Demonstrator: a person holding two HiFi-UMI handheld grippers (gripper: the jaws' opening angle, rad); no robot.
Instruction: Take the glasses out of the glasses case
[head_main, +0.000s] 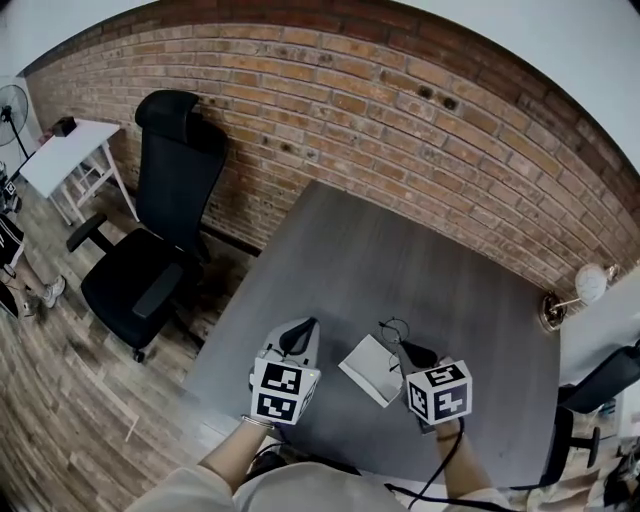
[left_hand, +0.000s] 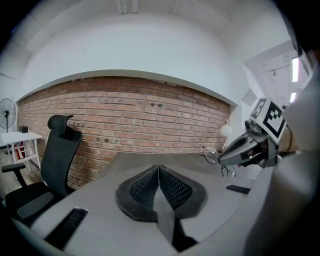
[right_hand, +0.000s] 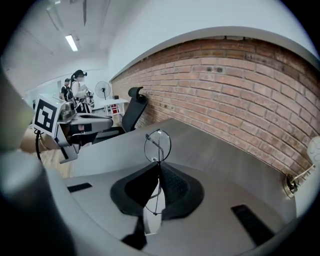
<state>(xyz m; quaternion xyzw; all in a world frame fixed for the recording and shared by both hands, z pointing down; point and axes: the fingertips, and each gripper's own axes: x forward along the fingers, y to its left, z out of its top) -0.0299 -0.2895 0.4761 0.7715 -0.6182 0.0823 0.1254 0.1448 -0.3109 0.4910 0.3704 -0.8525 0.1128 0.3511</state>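
Observation:
Thin round wire-rimmed glasses (head_main: 393, 329) hang above the grey table (head_main: 400, 250), with my right gripper (head_main: 405, 348) shut on them. In the right gripper view one round lens (right_hand: 157, 145) stands up just past the closed jaw tips and the frame runs down between the pads. The open light-grey glasses case (head_main: 371, 368) lies on the table between the two grippers, just left of the right one. My left gripper (head_main: 300, 332) is shut with nothing in it, left of the case. The left gripper view shows its jaws (left_hand: 159, 172) meeting, with the right gripper (left_hand: 248, 146) and the glasses (left_hand: 212, 154) off to the right.
A black office chair (head_main: 160, 240) stands left of the table against the brick wall (head_main: 400, 110). A small lamp (head_main: 588, 283) sits at the table's right edge. A white side table (head_main: 65, 150) and a fan (head_main: 12, 100) are far left. People (right_hand: 77, 90) stand in the background.

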